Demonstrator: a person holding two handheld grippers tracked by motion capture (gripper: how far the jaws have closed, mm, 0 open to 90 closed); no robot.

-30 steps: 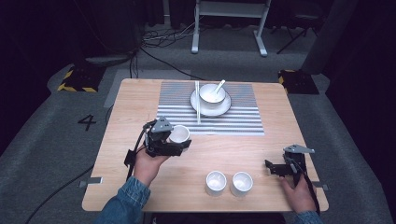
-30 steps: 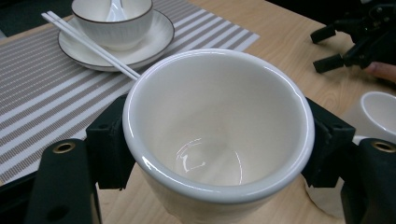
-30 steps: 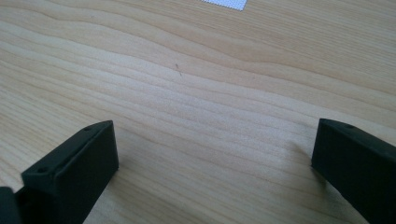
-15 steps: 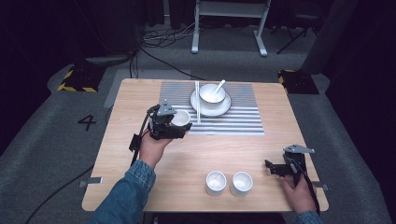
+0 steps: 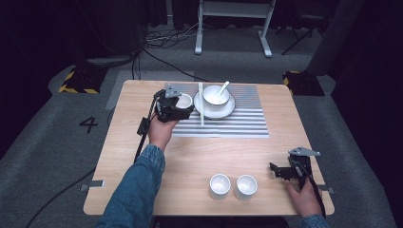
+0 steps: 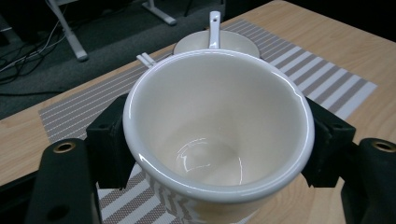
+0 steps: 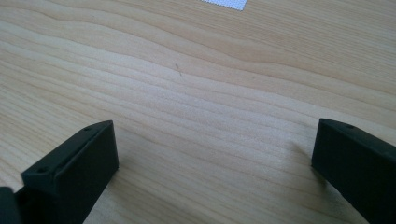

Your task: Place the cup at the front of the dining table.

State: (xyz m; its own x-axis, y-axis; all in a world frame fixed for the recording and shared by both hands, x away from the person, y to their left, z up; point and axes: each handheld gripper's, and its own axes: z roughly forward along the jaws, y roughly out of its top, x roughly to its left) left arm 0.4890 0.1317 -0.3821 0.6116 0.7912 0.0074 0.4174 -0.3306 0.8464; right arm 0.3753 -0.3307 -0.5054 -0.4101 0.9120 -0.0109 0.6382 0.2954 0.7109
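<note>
Your left gripper was clamped on a white cup over the striped mat; your right gripper sat open, empty, near the table edge.

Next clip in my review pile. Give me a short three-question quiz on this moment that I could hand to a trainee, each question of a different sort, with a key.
1. True or false: the left gripper is shut on a white cup.
2. Multiple choice: the white spoon rests A) in the bowl on the plate, B) on bare wood, C) inside one of the two near cups.
3. Fill in: the right gripper stands ___, with bare table between its jaws.

Key: 1 true. 2 A. 3 open.
</note>
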